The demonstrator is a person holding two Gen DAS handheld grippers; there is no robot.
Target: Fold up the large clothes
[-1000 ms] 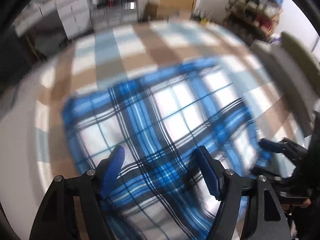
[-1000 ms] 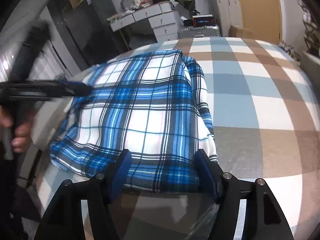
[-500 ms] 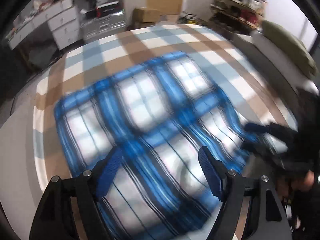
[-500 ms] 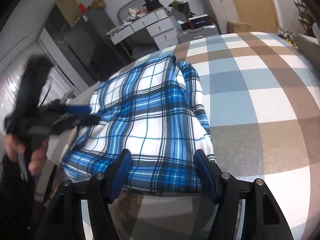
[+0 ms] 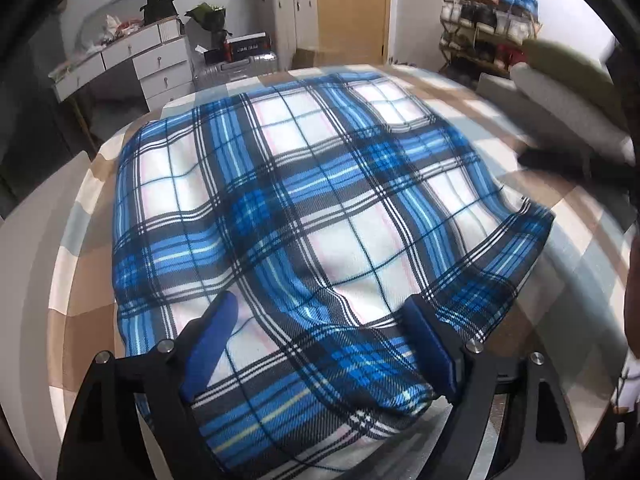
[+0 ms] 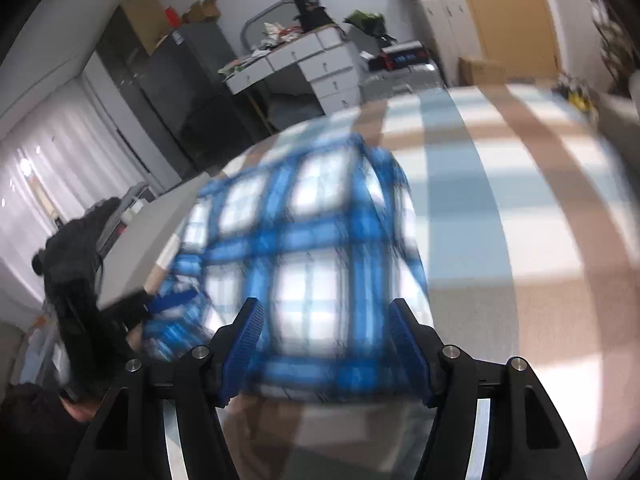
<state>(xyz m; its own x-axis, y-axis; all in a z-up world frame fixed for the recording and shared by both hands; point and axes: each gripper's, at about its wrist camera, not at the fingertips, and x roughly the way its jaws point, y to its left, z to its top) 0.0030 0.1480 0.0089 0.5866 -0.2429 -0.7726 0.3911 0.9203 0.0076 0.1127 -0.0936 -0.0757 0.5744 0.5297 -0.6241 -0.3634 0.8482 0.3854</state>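
Observation:
A folded blue, white and black plaid garment [image 5: 304, 216] lies on a bed with a beige, blue and white check cover [image 5: 580, 248]. My left gripper [image 5: 320, 320] is open, its blue fingers spread over the garment's near edge, holding nothing. In the right wrist view the garment [image 6: 312, 264] is blurred by motion. My right gripper [image 6: 326, 320] is open above its near edge. The left gripper [image 6: 172, 300] also shows there at the garment's left corner.
A white drawer desk [image 5: 136, 60], a suitcase [image 5: 236, 68], a wooden door [image 5: 352, 8] and a shoe rack [image 5: 488, 24] stand beyond the bed. A grey and olive cushion [image 5: 568, 96] lies at the right. A dark cabinet [image 6: 168, 92] stands left.
The left gripper has swung round the garment and tilted up, so more of the room shows. The right gripper has lifted and pulled back from the garment's edge; its view is now blurred.

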